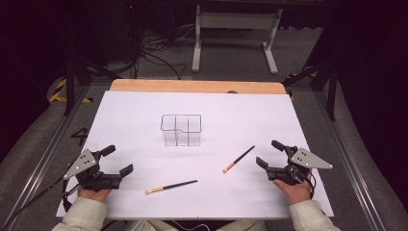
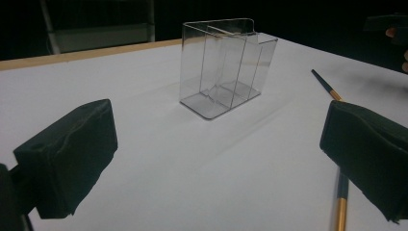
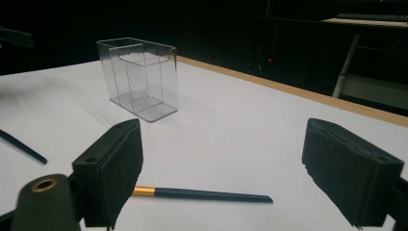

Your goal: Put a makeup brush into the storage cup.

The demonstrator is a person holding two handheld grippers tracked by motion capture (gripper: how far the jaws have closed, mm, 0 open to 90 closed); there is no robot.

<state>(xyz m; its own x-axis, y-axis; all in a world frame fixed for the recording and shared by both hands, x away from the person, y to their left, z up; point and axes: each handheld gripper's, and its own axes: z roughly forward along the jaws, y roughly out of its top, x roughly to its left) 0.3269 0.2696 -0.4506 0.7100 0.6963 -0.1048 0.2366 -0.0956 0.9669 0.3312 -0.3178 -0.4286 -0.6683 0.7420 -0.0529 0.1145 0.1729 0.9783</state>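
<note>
Brushes lie flat on our white surface [image 1: 144, 110]: one brush [image 1: 171, 186] near our left gripper [image 1: 118, 163], the other brush [image 1: 239, 159] just beside our right gripper [image 1: 267, 155]. Both grippers' fingers stand wide open, holding nothing. Between and beyond them, a clear divided organizer [image 1: 181, 130] stands upright, well apart from both brushes.

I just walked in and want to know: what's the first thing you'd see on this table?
A clear plastic organizer box with compartments stands upright mid-table on the white sheet. Two dark-handled makeup brushes lie flat nearer the person: one at the front, one to its right. An open gripper waits at each side, left and right.
</note>
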